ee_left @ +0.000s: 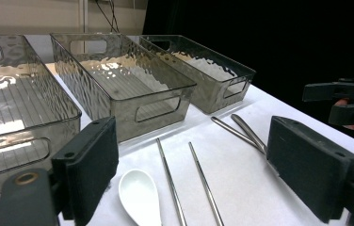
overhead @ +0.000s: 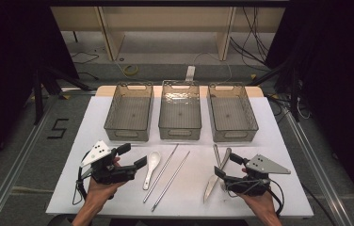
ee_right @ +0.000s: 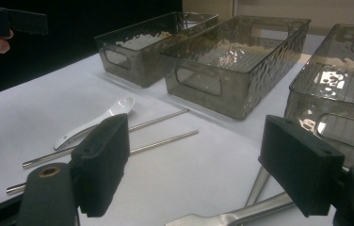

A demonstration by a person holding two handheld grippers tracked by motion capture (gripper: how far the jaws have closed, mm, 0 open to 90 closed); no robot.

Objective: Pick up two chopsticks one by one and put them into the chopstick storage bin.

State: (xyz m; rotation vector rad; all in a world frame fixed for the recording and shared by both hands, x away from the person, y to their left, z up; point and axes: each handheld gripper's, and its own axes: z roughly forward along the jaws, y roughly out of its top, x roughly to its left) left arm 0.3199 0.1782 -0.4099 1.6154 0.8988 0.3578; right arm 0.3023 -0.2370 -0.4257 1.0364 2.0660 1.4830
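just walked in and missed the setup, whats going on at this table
A person holds a two-jaw gripper in each hand over a white table. The left gripper hovers open beside a white spoon, and the right gripper hovers open over two metal utensils whose kind I cannot tell for sure. A pair of metal chopsticks lies between them. Three clear bins stand empty behind the cutlery. Nothing is gripped yet.
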